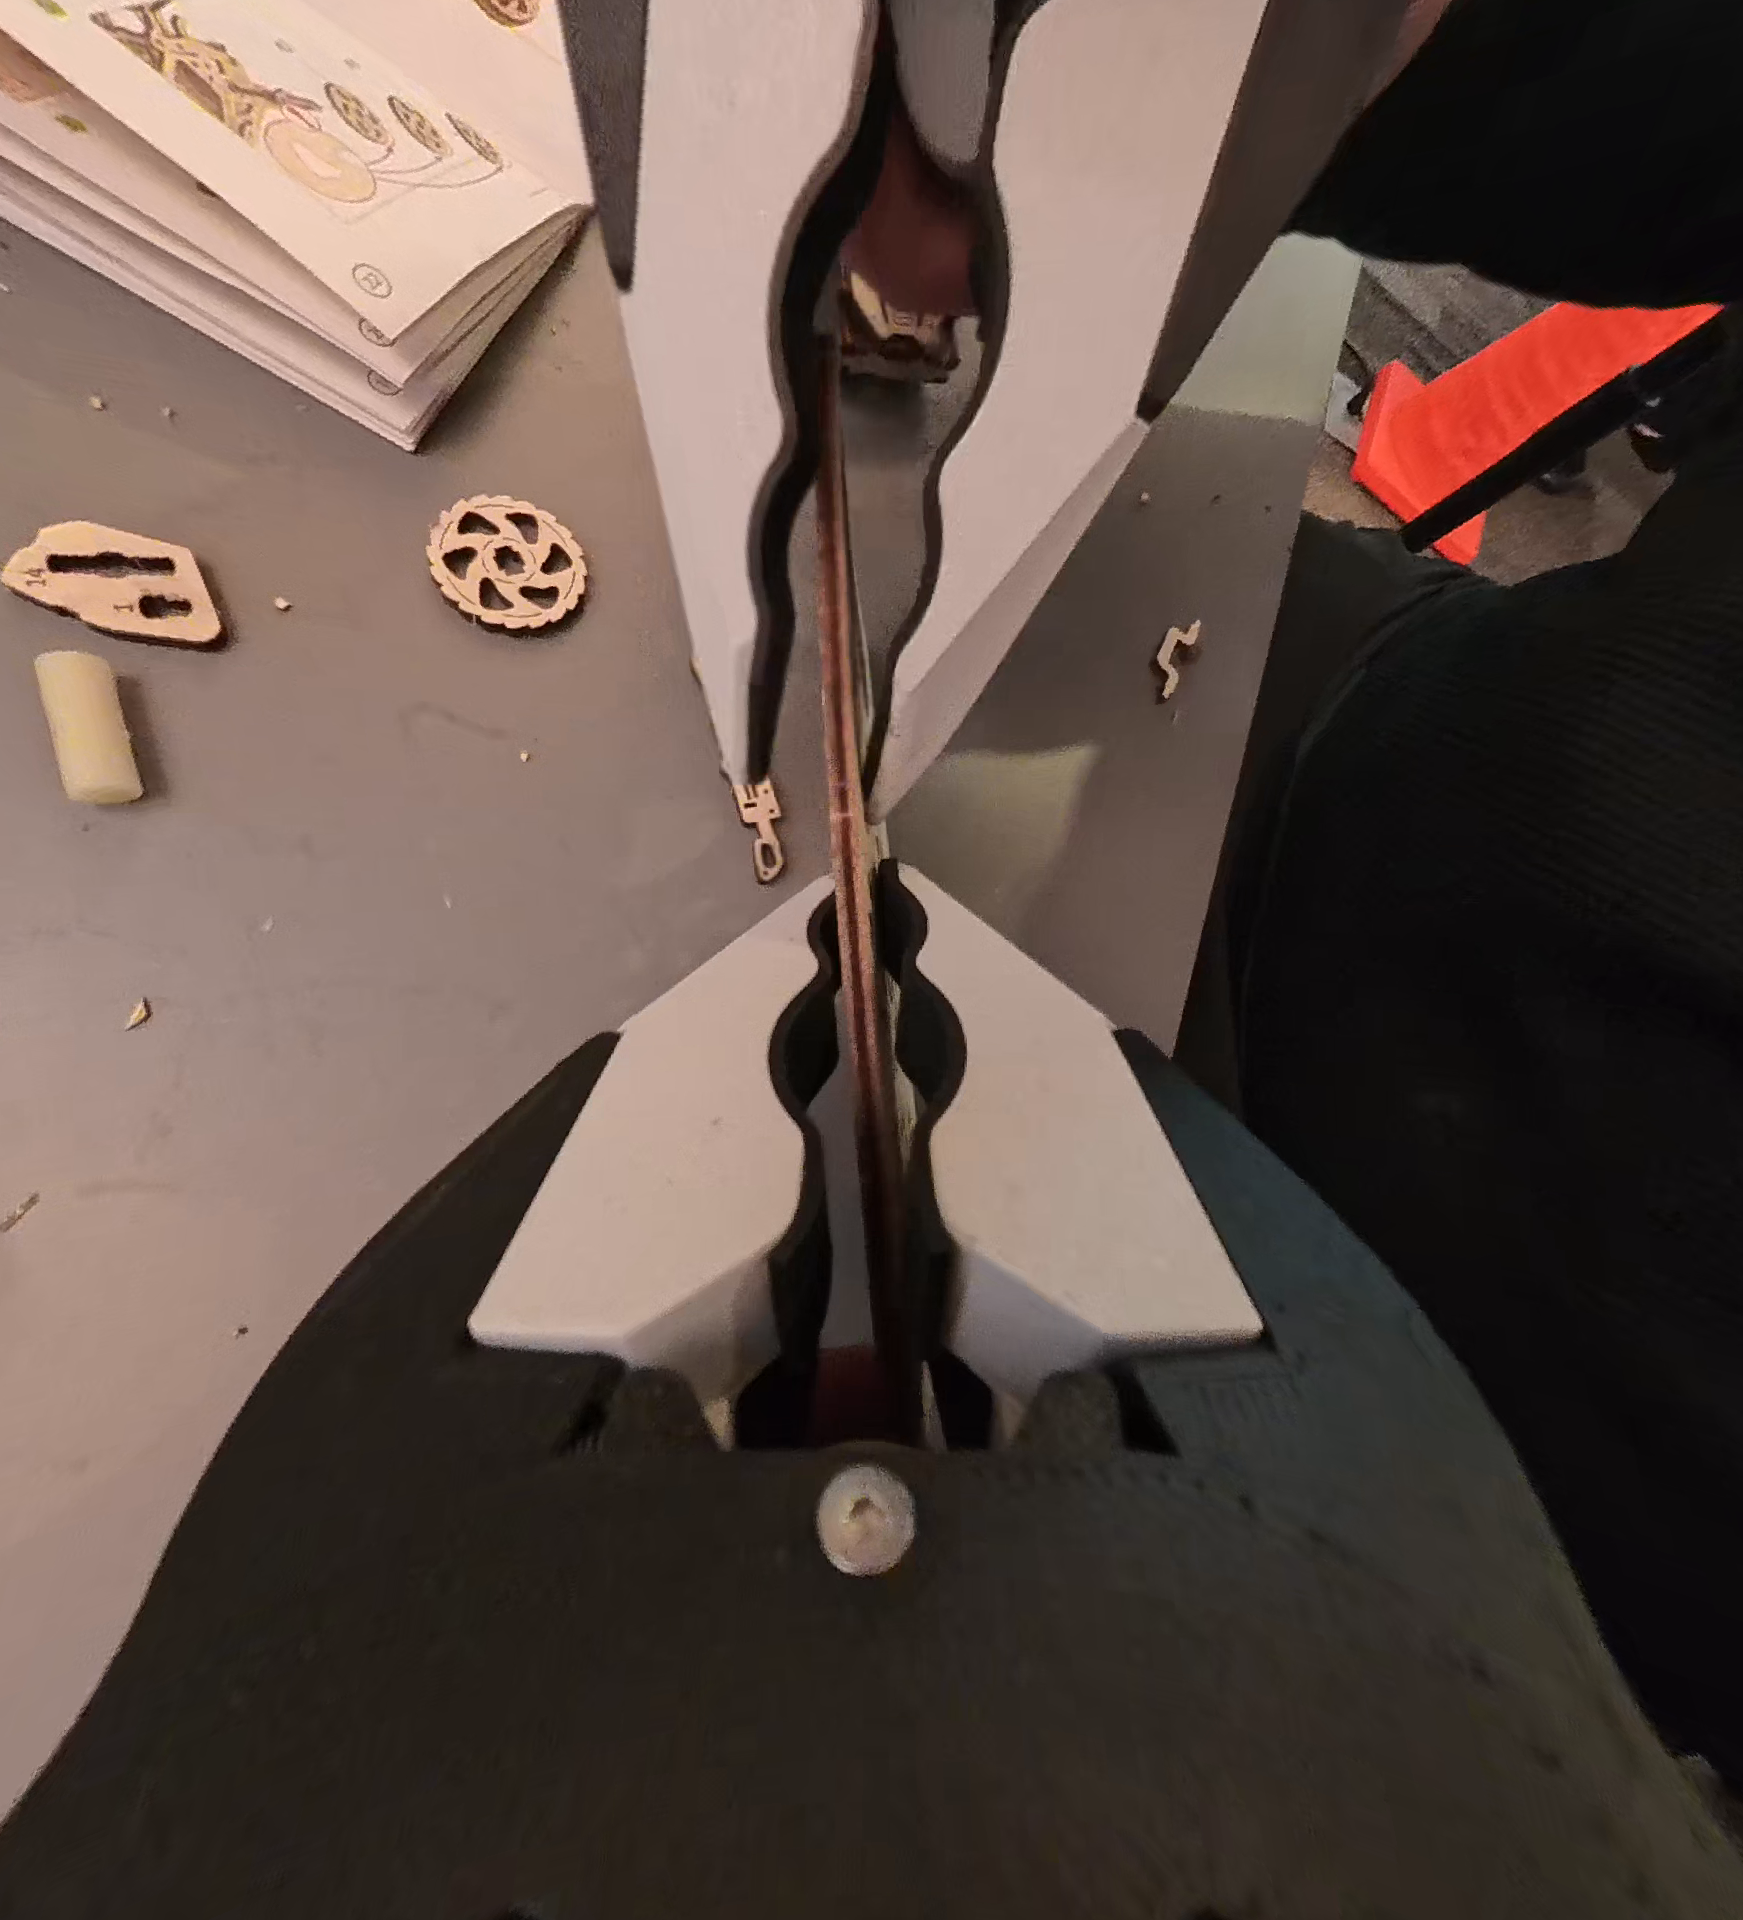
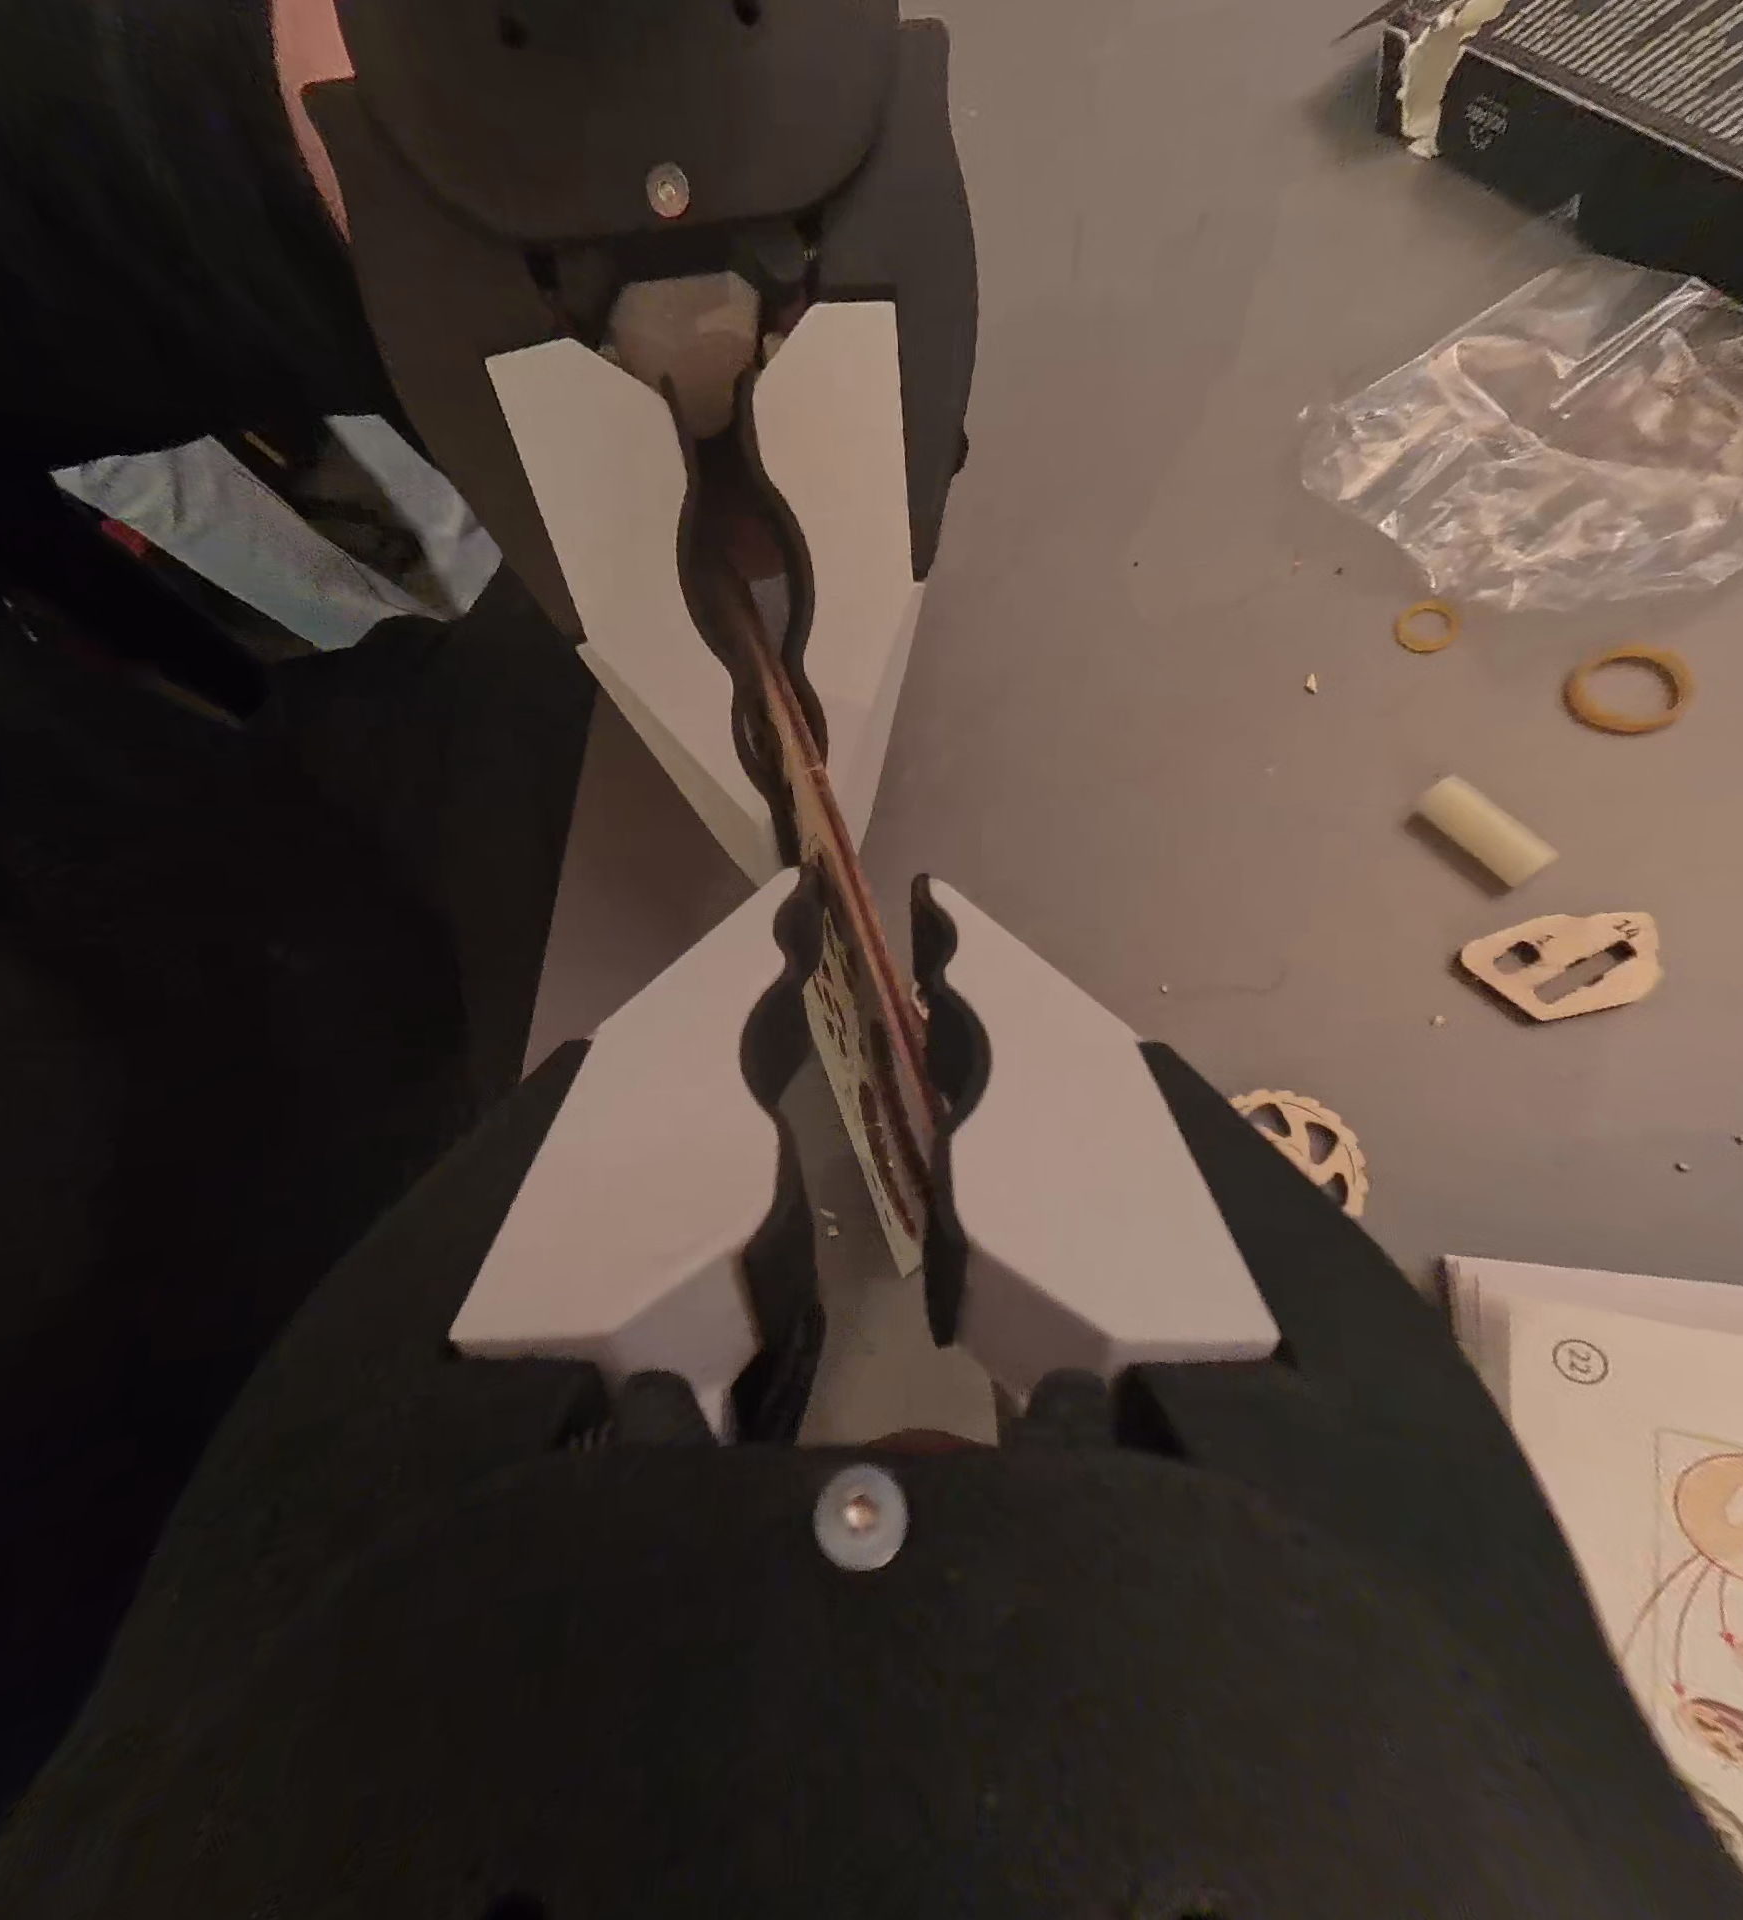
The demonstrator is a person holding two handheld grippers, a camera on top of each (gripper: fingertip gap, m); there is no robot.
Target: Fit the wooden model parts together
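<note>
A thin wooden sheet [image 1: 851, 727] hangs edge-on above the grey worktop [image 1: 379, 935], pinched by the left gripper [image 1: 867, 894] and right gripper [image 2: 856, 894], tip to tip. Only the right wrist view shows its perforated face and a plastic bag [image 2: 1573, 447].

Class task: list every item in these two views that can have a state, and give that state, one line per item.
Left gripper: shut on wooden sheet.
Right gripper: shut on wooden sheet.
Wooden sheet: held edge-up between both.
Booklet: open.
Gear: lying flat, loose.
Plastic bag: crumpled.
</note>
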